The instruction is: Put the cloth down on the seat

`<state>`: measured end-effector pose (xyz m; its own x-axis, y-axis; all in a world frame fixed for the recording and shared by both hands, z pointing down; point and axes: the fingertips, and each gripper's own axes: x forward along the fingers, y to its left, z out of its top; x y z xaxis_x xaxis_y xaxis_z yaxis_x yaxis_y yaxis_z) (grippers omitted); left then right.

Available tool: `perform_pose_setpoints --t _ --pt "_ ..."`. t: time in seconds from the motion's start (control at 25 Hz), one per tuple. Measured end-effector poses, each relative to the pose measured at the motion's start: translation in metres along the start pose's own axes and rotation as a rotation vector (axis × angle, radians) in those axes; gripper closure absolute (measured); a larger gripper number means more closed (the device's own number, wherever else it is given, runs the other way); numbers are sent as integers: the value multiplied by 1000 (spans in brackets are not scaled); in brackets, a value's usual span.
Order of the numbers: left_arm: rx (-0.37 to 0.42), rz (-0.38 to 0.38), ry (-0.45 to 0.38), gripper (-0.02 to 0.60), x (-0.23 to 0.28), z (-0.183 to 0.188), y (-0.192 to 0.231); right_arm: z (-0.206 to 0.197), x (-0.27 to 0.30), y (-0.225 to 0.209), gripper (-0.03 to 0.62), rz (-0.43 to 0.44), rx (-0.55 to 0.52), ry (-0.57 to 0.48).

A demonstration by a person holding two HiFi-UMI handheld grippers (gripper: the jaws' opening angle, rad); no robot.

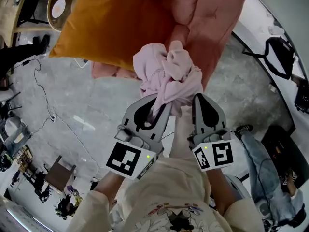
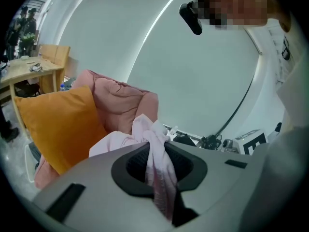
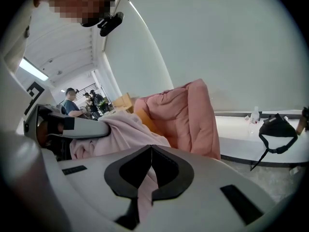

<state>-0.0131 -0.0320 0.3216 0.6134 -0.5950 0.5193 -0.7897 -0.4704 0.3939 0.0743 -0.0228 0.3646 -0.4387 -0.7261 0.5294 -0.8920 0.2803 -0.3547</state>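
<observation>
A pale pink cloth (image 1: 166, 76) hangs bunched between both grippers, above the front of a pink padded seat (image 1: 207, 13). My left gripper (image 1: 157, 105) is shut on one fold of the cloth (image 2: 157, 168), which runs down between its jaws. My right gripper (image 1: 193, 100) is shut on another fold of the cloth (image 3: 145, 187). In the right gripper view the cloth (image 3: 120, 134) bulges to the left in front of the seat (image 3: 183, 115). An orange cushion (image 1: 106, 23) rests on the seat's left side, seen also as the cushion (image 2: 58, 124) in the left gripper view.
Grey marbled floor (image 1: 72, 105) lies below, with a cable running across it. A person in jeans (image 1: 260, 163) stands at the right. A black bag (image 1: 280, 54) lies on a white ledge far right. A wooden table (image 2: 24, 74) and chairs stand at the far left.
</observation>
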Motion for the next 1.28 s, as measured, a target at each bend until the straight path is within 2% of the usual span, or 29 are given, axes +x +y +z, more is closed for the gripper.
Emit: perform_pose_setpoints --t 0.2,0.6,0.8,0.92,1.28 --pt "-19 9 42 525 17 -14 11 -10 10 -6 576 -6 39 0" --pt "4 69 41 524 55 -48 37 -41 40 -26 576 -13 88 57" --pt "-65 90 91 523 65 -61 43 -45 55 -26 574 4 85 81" --pt "-52 108 83 523 76 -71 49 -51 63 -33 576 10 85 97" --pt "-134 129 104 523 105 -94 67 -70 82 -49 576 8 107 144"
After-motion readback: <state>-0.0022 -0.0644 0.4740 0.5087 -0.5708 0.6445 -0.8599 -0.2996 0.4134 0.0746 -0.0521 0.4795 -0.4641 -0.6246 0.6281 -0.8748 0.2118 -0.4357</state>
